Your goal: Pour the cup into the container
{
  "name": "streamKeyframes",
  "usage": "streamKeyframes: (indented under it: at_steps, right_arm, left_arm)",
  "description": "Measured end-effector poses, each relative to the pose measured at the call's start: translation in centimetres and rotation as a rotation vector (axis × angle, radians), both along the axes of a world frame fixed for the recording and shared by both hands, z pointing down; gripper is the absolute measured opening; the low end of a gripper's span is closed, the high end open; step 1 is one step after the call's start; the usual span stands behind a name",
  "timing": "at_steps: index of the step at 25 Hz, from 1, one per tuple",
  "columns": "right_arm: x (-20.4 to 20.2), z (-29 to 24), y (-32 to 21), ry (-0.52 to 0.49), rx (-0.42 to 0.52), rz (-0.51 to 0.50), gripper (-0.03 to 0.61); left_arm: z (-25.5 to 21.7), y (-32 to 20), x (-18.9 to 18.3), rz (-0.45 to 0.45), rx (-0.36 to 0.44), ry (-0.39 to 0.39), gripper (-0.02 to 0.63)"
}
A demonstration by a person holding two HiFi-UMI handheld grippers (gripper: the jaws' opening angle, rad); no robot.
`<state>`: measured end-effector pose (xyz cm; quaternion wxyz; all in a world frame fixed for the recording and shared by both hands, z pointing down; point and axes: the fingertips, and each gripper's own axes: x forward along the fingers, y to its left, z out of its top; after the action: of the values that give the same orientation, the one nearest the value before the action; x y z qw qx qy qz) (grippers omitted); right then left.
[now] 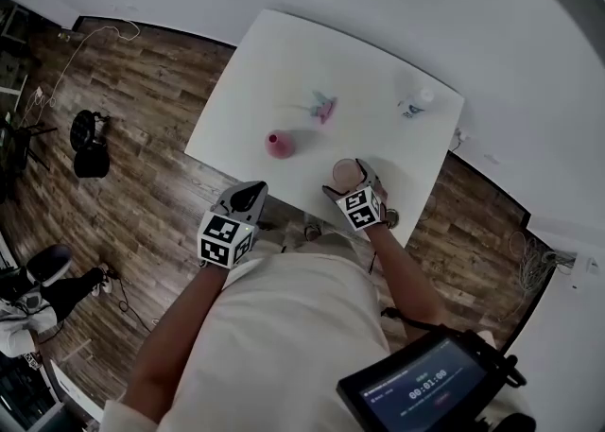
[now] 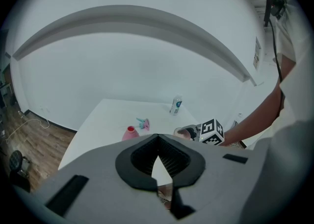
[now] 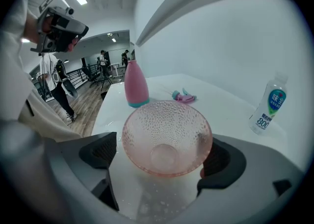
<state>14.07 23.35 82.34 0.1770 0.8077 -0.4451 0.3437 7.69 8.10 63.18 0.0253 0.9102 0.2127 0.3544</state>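
One white table [image 1: 284, 61] carried everything. Off its near edge the left gripper [image 1: 248, 196] hung pinched shut, empty; the right gripper [image 3: 159, 157] stood wide around the glass cup [image 3: 167, 130], near right. An open-topped pink bottle [image 1: 279, 144] stood left of it. That fitted a cup about to be gripped or just set down; either way it needed keeping upright. Only the right gripper view showed droplets [image 3: 153, 203] beneath

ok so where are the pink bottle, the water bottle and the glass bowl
pink bottle [image 3: 136, 86]: right gripper view, on its body
water bottle [image 3: 269, 106]: right gripper view, on its label
glass bowl [image 3: 167, 139]: right gripper view, on its inner wall
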Motion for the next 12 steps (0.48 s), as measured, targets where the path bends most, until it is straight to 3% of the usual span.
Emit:
streamKeyframes:
  at_steps: [2, 5, 9, 12]
  right_arm:
    - [0.0, -0.5, -0.1, -0.008, 0.016, 0.023, 0.531]
    - [-1.1, -2.3, -0.3, 0.004, 0.019, 0.078, 0.541]
    - [-1.6, -6.3, 0.8, 0.098, 0.006, 0.172, 0.541]
    - [-2.1, -10.1, -0.2, 0.177, 0.006, 0.184, 0.538]
  left_arm:
    - [-0.7, -0.6, 0.4, 0.006, -0.019, 0.022, 0.011]
    - [-1.6, -2.2, -0.3, 0.011, -0.049, 0.065, 0.011]
    - [-2.6, -3.8, -0.3, 0.029, -0.098, 0.11, 0.011]
    - [-4.0, -5.6, -0.2, 0.026, -0.148, 0.148, 0.011]
